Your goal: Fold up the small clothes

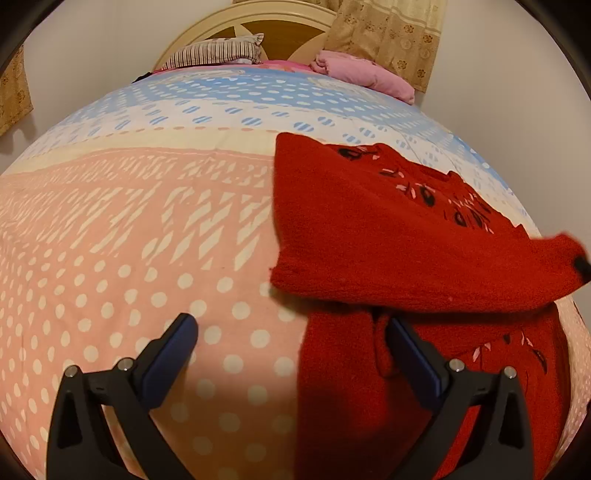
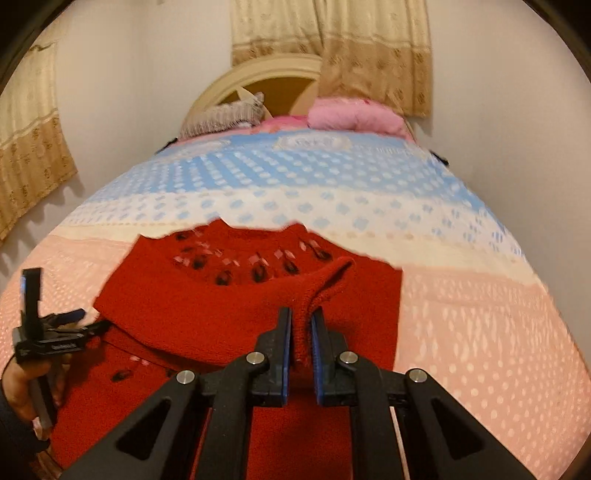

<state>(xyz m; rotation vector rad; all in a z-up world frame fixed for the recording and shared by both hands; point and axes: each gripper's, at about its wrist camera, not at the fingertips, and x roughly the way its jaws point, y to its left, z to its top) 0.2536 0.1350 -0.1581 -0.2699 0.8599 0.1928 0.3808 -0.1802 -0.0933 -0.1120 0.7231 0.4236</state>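
Note:
A small red knit sweater with black and pink stitched marks lies on the bed, one sleeve folded across its body. It also shows in the right wrist view. My left gripper is open and empty, low over the sweater's left edge, its right finger above the red knit. It shows at the left of the right wrist view, held by a hand. My right gripper is shut on the sleeve's end and holds it over the sweater's middle.
The bed cover is pink with white dots near me and blue and white farther off. A striped pillow and pink bedding lie by the cream headboard. Curtains hang behind it.

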